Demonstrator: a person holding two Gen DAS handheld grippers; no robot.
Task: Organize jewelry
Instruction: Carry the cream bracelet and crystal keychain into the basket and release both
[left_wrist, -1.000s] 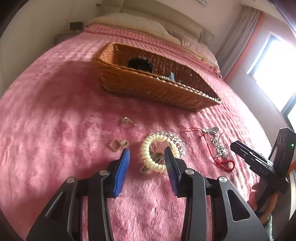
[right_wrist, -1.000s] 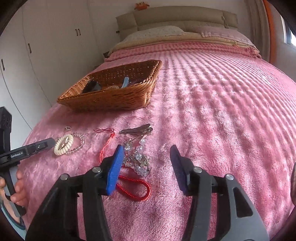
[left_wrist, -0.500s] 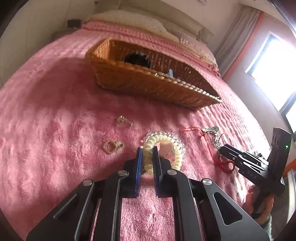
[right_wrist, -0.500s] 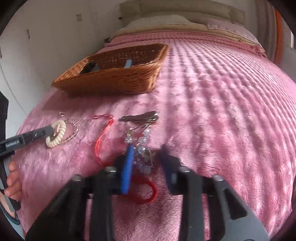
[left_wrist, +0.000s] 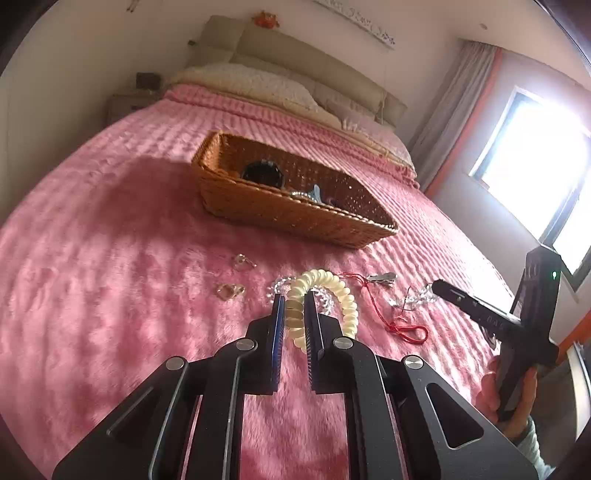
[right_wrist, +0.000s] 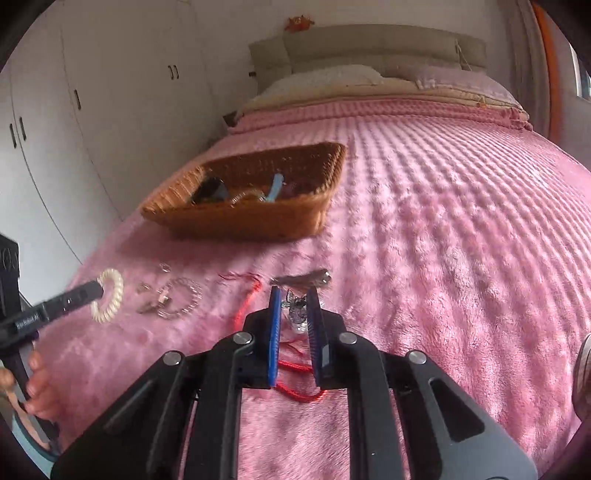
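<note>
The left gripper (left_wrist: 294, 302) has its jaws nearly together, pinching one side of the cream spiral hair tie (left_wrist: 325, 291), which looks raised off the pink bedspread (left_wrist: 110, 258). The clear bead bracelet (right_wrist: 181, 297) and a small clip stay on the bedspread below it, with two small rings (left_wrist: 231, 291) just to the left. Since only one coil is pinched, the springy tie could stretch or slip free on the way to the basket (left_wrist: 295, 218), and a coil might snag the bracelet and drag it along.

The right gripper (right_wrist: 294, 308) has just been closing and now pinches the crystal bead charm (right_wrist: 297, 314), jaws close together with the beads between them. Its red cord (right_wrist: 295, 387) trails loose on the bedspread beneath the jaws, and a dark hair clip (right_wrist: 301, 280) lies just beyond. The dangling cord may catch that clip or the basket rim, and glassy beads are likely to slide between smooth pads.

The basket sits further up the bedspread toward the pillows, already holding several pieces.

Small white lettering runs along the left gripper's side in the right wrist view, too blurred to read surely.
</note>
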